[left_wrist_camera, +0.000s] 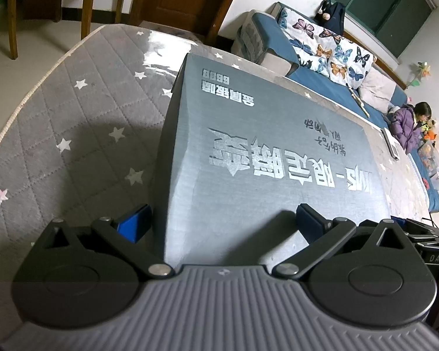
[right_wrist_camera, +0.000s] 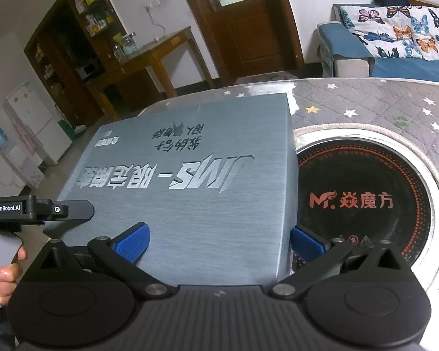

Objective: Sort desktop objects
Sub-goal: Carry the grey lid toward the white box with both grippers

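Box point(left_wrist_camera: 272, 158), grey, silver lettering, on quilted counter point(left_wrist_camera: 73, 134) beside round cooktop point(right_wrist_camera: 363, 201). Left tool point(left_wrist_camera: 219, 219) spread wide astride one corner; right tool point(right_wrist_camera: 219, 237) likewise, unclenched.

One box point(left_wrist_camera: 266, 158), two grippers point(left_wrist_camera: 222, 222)
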Demonstrator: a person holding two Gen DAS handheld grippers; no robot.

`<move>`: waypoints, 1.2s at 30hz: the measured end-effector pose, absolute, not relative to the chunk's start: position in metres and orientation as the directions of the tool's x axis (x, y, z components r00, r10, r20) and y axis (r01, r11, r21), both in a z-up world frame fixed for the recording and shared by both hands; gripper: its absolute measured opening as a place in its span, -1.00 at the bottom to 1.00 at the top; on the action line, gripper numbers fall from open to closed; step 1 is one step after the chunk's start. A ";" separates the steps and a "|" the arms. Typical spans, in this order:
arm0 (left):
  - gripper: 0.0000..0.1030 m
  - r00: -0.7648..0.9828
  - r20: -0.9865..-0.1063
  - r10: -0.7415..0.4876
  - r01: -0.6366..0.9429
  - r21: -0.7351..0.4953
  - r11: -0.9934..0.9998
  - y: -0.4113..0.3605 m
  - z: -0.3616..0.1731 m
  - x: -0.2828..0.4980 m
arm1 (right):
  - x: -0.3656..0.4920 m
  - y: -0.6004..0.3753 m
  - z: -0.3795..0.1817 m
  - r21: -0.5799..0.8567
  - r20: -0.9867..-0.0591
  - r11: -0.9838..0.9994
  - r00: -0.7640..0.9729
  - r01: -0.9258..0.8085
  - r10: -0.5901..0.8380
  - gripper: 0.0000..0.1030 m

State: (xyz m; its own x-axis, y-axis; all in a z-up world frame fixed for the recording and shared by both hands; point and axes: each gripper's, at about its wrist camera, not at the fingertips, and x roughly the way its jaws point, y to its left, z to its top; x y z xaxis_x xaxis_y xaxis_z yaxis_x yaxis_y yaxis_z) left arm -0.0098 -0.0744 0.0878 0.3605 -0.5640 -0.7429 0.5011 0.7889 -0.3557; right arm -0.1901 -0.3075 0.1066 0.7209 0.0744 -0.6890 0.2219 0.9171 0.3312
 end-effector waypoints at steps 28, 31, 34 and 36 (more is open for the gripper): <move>1.00 0.405 -0.686 -0.604 0.520 -0.371 0.769 -0.039 0.128 -0.048 | -0.217 -0.277 0.153 0.270 -0.615 0.947 0.788 0.175 0.030 1.00; 1.00 0.409 -0.687 -0.600 0.529 -0.358 0.770 -0.029 0.130 -0.069 | -0.237 -0.272 0.156 0.268 -0.612 0.948 0.790 0.171 0.031 1.00; 1.00 0.410 -0.690 -0.597 0.535 -0.349 0.770 -0.019 0.129 -0.092 | -0.257 -0.261 0.155 0.264 -0.613 0.950 0.790 0.169 0.030 1.00; 1.00 0.411 -0.693 -0.593 0.537 -0.342 0.771 -0.015 0.128 -0.108 | -0.272 -0.253 0.153 0.264 -0.615 0.949 0.788 0.171 0.029 1.00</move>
State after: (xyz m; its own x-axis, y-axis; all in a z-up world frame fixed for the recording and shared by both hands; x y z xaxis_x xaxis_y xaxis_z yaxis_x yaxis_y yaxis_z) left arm -0.1079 -0.0149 0.1278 0.4110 -0.5929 -0.6925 0.5370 0.7713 -0.3416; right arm -0.2717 -0.2534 0.1533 0.7882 0.0287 -0.6148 0.1713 0.9492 0.2638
